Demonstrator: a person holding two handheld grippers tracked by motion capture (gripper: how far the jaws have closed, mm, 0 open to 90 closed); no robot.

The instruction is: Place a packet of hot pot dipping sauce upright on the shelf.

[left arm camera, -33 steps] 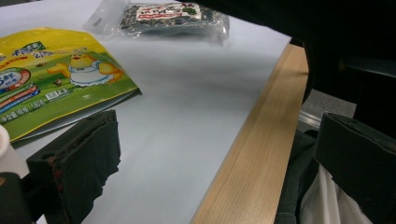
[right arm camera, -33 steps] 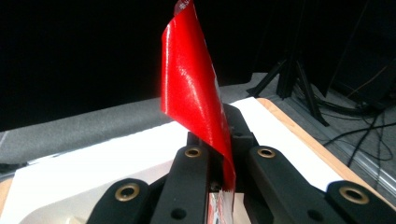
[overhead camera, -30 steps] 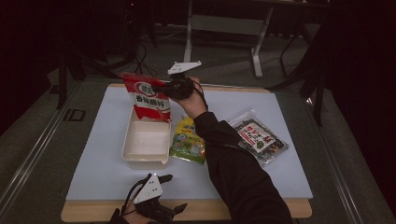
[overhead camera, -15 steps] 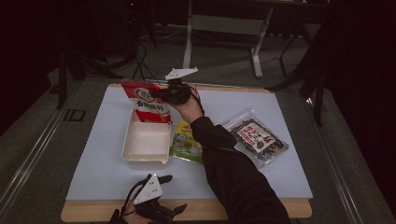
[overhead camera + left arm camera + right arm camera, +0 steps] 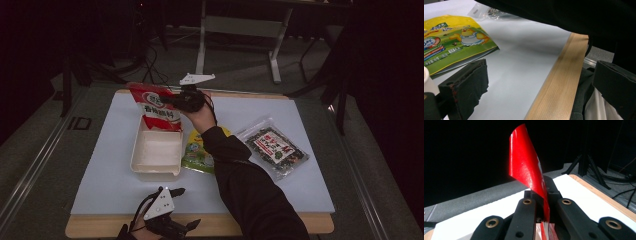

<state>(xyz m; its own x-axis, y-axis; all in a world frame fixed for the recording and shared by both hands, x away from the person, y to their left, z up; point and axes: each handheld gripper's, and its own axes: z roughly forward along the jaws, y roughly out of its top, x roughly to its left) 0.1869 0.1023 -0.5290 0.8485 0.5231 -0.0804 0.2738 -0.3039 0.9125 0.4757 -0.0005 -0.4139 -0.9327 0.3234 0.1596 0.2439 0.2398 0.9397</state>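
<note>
Landmark: white tray [image 5: 156, 170]
Red packet [image 5: 156, 111]: I hold it over the tray's far end, long axis running down into the tray
Right gripper [image 5: 170, 101]: jaws clamped on the packet
Left gripper [image 5: 181, 207]: idle near side of the tray, jaws apart
Nearer hand: mine on the right

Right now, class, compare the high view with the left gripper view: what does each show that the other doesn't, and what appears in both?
High view alone: the right gripper shut on the red packet above the white tray.

Left gripper view alone: the left gripper's own black jaws from close up, standing wide apart over the table's wooden edge.

Both: the yellow-green packet, the clear seaweed packet, the pale table mat.
</note>
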